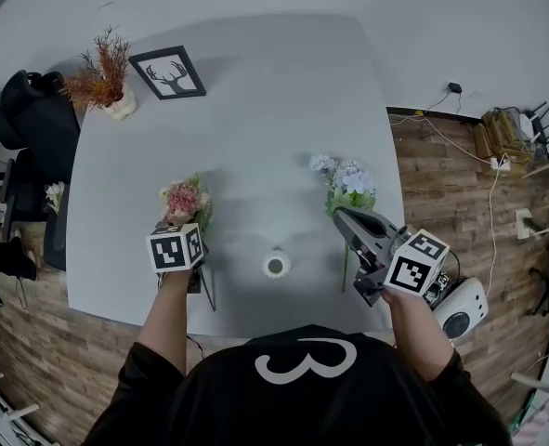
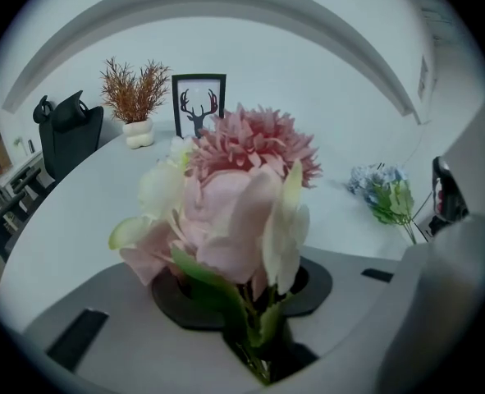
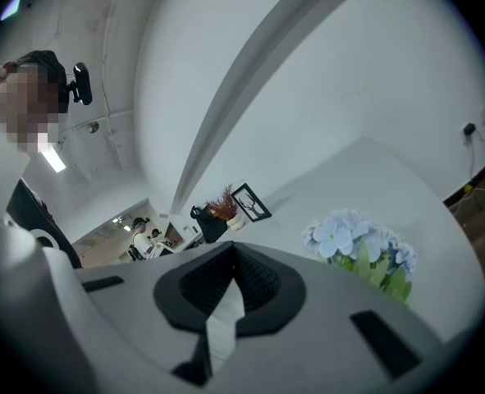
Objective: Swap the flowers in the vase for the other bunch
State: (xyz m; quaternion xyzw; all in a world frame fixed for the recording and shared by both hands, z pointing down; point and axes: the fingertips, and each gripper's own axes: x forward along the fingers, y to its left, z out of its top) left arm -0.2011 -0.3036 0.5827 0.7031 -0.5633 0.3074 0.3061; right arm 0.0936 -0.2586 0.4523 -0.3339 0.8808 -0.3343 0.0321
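My left gripper (image 1: 185,227) is shut on the stems of a pink and cream flower bunch (image 1: 184,200), held just above the grey table (image 1: 255,128) near its front left. In the left gripper view the blooms (image 2: 234,203) fill the middle and the green stems run down between the jaws of the left gripper (image 2: 256,322). A small white vase (image 1: 276,265) stands alone near the front edge, with nothing showing in its mouth. A blue and white bunch (image 1: 346,182) lies on the table to the right, also seen as the blue bunch (image 3: 361,245). My right gripper (image 1: 342,216) hovers beside it, shut and empty (image 3: 230,295).
A dried orange plant in a white pot (image 1: 107,74) and a framed deer picture (image 1: 167,72) stand at the table's far left corner. A black chair (image 1: 32,119) sits to the left. On the wooden floor at right are a white device (image 1: 460,309) and cables.
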